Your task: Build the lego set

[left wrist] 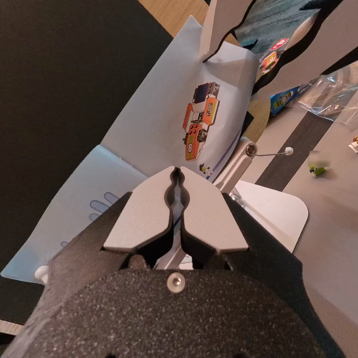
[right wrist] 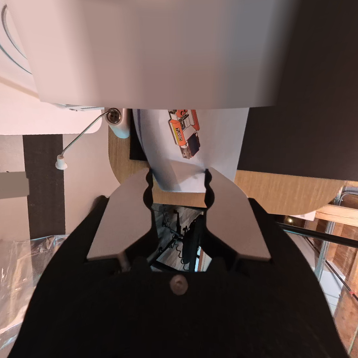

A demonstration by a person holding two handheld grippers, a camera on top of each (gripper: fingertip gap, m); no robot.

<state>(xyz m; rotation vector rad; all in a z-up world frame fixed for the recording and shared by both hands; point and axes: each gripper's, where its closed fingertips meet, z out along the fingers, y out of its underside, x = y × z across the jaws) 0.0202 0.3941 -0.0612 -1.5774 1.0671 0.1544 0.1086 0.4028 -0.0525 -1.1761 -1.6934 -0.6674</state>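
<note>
Desk (left wrist: 319,222): grey surface with a dark stripe crossing it.
Wooden board (right wrist: 271,189): light wood with a rounded edge, partly under a black mat (left wrist: 58,96).
Floor (right wrist: 170,251): seen past the board's edge, with a coiled black cable (right wrist: 174,240).

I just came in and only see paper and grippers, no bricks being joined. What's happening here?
Someone is working the instruction booklet of a lego set with two handheld grippers. The left gripper is shut at the page's lower edge, seemingly pinching it. The right gripper is open around the page's far edge, which curls up between its fingers. The page shows an orange car drawing. A small lime-green figure and a clear plastic bag wait on the grey table.
</note>
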